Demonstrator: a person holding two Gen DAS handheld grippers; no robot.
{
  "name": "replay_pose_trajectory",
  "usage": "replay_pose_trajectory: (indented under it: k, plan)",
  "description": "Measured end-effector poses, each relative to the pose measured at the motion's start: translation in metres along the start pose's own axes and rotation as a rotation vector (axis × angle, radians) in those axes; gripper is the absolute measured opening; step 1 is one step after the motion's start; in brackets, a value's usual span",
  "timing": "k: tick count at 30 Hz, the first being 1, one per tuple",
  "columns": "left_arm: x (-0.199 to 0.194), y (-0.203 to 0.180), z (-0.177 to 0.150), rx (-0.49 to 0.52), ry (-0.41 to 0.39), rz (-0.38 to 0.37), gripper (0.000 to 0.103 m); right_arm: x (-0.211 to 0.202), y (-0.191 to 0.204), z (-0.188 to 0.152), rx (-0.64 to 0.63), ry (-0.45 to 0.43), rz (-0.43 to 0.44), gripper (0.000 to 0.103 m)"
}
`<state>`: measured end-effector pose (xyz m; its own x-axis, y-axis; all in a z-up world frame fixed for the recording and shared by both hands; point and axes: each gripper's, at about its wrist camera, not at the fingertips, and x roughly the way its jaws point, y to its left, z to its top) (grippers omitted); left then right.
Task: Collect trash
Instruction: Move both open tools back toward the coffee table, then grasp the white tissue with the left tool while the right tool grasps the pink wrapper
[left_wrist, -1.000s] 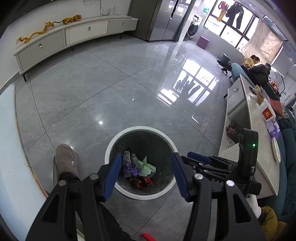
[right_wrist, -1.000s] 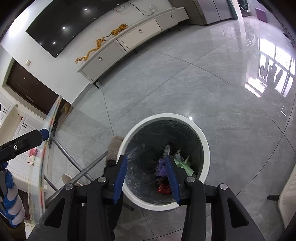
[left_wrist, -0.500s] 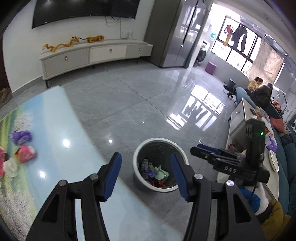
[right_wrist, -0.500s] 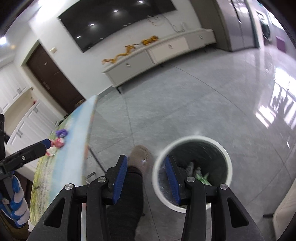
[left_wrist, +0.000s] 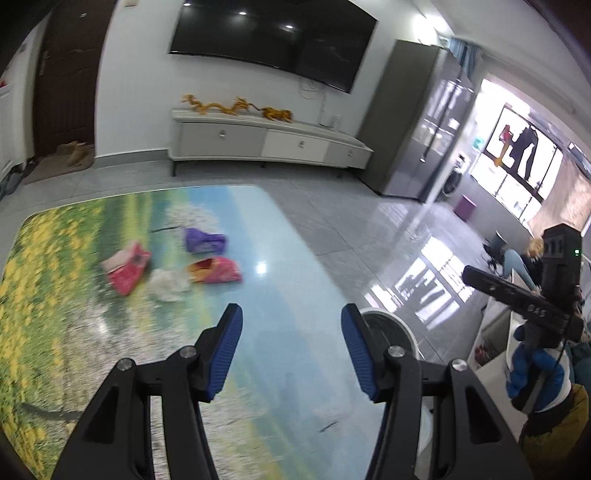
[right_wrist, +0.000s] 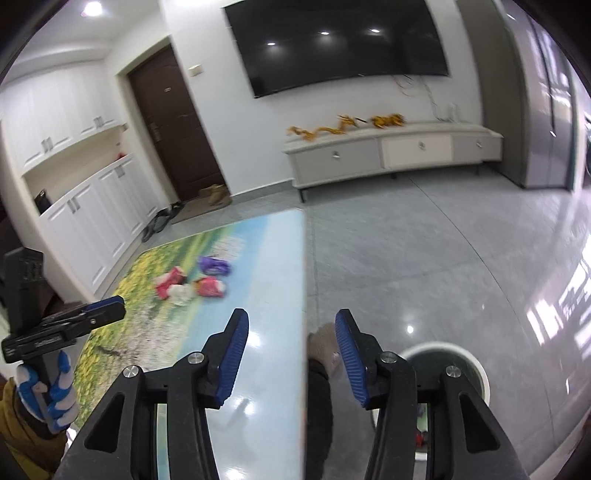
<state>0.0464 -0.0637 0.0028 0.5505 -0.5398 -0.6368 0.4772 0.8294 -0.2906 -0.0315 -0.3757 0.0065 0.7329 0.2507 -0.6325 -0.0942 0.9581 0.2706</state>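
Black wall television (left_wrist: 273, 35), white low cabinet (left_wrist: 266, 142) topped with golden dragon figure (left_wrist: 236, 107), dark door (right_wrist: 173, 125)

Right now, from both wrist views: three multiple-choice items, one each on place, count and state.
1. Where is the round white-rimmed trash bin?
A. on the table
B. on the grey floor beside the table
C. on the TV cabinet

2. How many crumpled wrappers lie on the flower-print table?
A. two
B. four
C. six

3. What is between the left gripper's blue pads?
A. nothing
B. a purple wrapper
C. a bottle

Answers:
1 B, its rim sits on the floor past the table's edge.
2 B: purple wrapper, red packet, clear white wrapper, pink-orange wrapper.
3 A, only tabletop shows through the gap.
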Motion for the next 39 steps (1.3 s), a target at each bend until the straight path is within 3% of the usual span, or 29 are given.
replay_pose_trajectory:
  k: [10,16,29,39]
  plan:
    - [-0.034,0.088,0.014,-0.096,-0.076,0.151,0.054,0.041,0.058,0.027,-0.105,0.028,0.075,0.048]
    - [-0.022,0.129,0.022,-0.151,-0.082,0.177,0.054,0.082,0.074,0.035,-0.138,0.073,0.119,0.051]
    - [0.072,0.113,0.023,0.067,0.068,0.082,0.053,0.180,0.079,0.034,-0.193,0.200,0.223,0.051]
    - [0.127,0.116,0.032,0.179,0.162,0.087,0.053,0.240,0.090,0.036,-0.265,0.280,0.324,0.053]
